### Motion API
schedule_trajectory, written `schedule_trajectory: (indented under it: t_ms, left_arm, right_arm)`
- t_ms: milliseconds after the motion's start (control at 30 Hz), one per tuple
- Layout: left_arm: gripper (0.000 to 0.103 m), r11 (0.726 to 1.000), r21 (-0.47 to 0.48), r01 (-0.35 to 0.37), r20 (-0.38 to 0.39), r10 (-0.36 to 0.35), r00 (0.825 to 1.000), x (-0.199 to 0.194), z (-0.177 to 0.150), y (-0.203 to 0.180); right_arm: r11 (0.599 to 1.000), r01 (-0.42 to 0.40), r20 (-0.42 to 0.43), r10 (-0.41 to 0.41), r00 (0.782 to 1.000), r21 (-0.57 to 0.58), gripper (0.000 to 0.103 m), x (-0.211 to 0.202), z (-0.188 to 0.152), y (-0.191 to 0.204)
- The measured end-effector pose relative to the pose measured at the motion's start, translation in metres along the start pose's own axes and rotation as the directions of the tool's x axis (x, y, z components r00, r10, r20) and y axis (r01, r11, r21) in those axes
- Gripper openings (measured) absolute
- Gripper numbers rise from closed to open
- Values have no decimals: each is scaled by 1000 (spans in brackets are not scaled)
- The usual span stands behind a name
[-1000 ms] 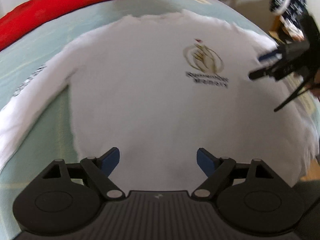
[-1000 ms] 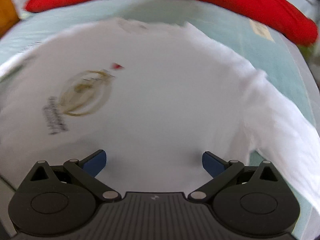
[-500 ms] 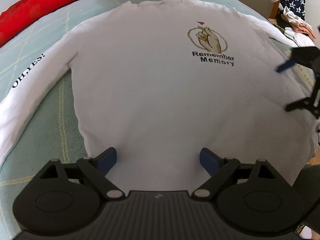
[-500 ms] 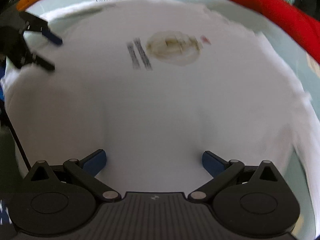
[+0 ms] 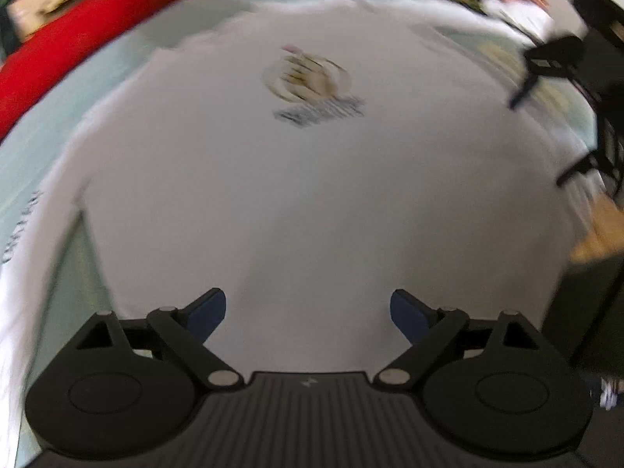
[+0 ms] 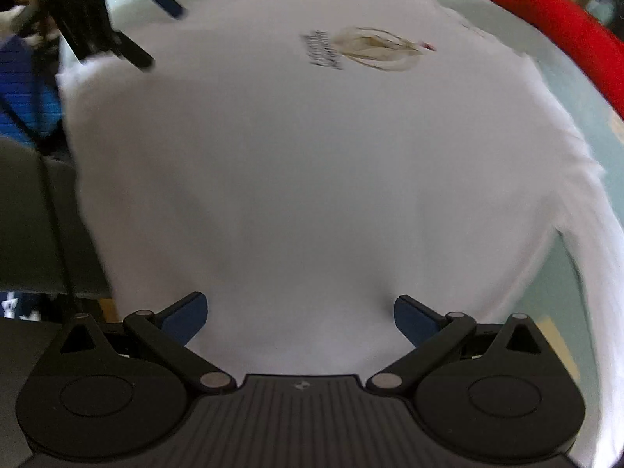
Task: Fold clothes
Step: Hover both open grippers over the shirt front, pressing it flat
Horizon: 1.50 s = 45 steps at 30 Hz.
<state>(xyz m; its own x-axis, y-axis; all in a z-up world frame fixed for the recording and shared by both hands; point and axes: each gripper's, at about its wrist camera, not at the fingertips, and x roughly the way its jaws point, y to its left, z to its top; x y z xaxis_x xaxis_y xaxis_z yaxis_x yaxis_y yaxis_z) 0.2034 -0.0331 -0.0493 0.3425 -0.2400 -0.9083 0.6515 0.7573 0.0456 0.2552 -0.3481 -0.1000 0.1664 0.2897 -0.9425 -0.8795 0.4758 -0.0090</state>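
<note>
The white long-sleeved cotton shirt with a gold-and-black chest print (image 5: 312,195) lies spread flat, print side up, on the pale green bed cover (image 5: 46,148), both sleeves out to the sides and no fold showing in either view. The left gripper (image 5: 308,310) hovers over the hem end with its 2 blue-padded fingers spread wide and nothing between them; the right gripper (image 6: 300,316) stands the same way, jaws apart and empty, over the shirt's lower side near the right sleeve (image 6: 592,257). Judging from this, the step in hand is lining up on the flat garment, and the next move likely calls for each gripper to come down on an edge or a sleeve and pinch only the layers meant to travel. Both views are smeared by motion, so fine creases cannot be read. A long red cushion (image 5: 78,39) runs along the far side of the bed beyond the collar, and a heap of other clothes (image 5: 514,4) sits past the far corner; neither lies on the shirt.
</note>
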Motion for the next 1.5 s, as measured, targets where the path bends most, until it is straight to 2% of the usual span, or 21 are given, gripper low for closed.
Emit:
schedule_trajectory:
  t_ms: [200, 300, 367, 500, 567, 667, 700, 767, 833, 967, 1200, 1333, 1400, 1433, 1500]
  left_arm:
    - [94, 1000, -3, 13, -78, -13, 997, -6, -36, 3]
    - [92, 1000, -21, 10, -120, -13, 993, -15, -31, 9]
    - [92, 1000, -21, -2, -60, 1, 998, -23, -18, 12]
    - [92, 997, -71, -2, 32, 5, 999, -16, 12, 24]
    - [92, 994, -106, -10, 31, 13, 999, -5, 16, 32]
    - [96, 986, -158, -43, -78, 31, 996, 14, -2, 43]
    - [96, 982, -185, -38, -61, 27, 998, 10, -9, 46]
    - [96, 977, -206, -53, -80, 37, 996, 3, -10, 48]
    - [91, 971, -229, -62, -66, 48, 997, -6, 0, 49]
    - [91, 962, -273, 8, 80, 15, 997, -13, 33, 57]
    - [91, 973, -187, 134, 246, -85, 966, 32, 104, 27]
    - [92, 994, -49, 101, 233, -87, 968, 59, 108, -5]
    - [93, 999, 4, 50, 188, -49, 981, 70, 101, -14]
    - [93, 999, 21, 36, 202, -40, 979, 68, 96, -16]
    - [93, 999, -3, 51, 183, -49, 982, 59, 89, -12]
  right_arm:
    - [996, -31, -41, 28, 999, -80, 103, -1, -18, 12]
    - [992, -48, -62, 41, 997, -118, 103, -2, -27, 17]
    - [991, -54, -58, 47, 997, -120, 103, -7, -20, 13]
    - [999, -5, 40, 6, 999, -40, 103, -7, 8, -9]
    - [1000, 0, 17, 0, 1000, 31, 103, 5, 6, -28]
    - [995, -3, 4, 2, 1000, 99, 103, 13, -3, -40]
    - [996, 4, -6, -4, 1000, 91, 103, 12, -4, -38]
    - [997, 18, -26, -16, 1000, 75, 103, 11, -7, -32]
    - [997, 26, -37, -23, 999, 73, 103, 11, -8, -29]
    - [996, 33, -36, -30, 999, 81, 103, 19, -7, -27]
    - [996, 34, -51, -29, 998, 82, 103, 20, -7, -25]
    - [996, 38, -42, -35, 999, 86, 103, 20, -10, -23]
    - [995, 40, -36, -37, 999, 88, 103, 20, -12, -22]
    - [995, 40, -33, -37, 999, 87, 103, 20, -13, -22]
    - [995, 41, -28, -38, 999, 87, 103, 19, -15, -21]
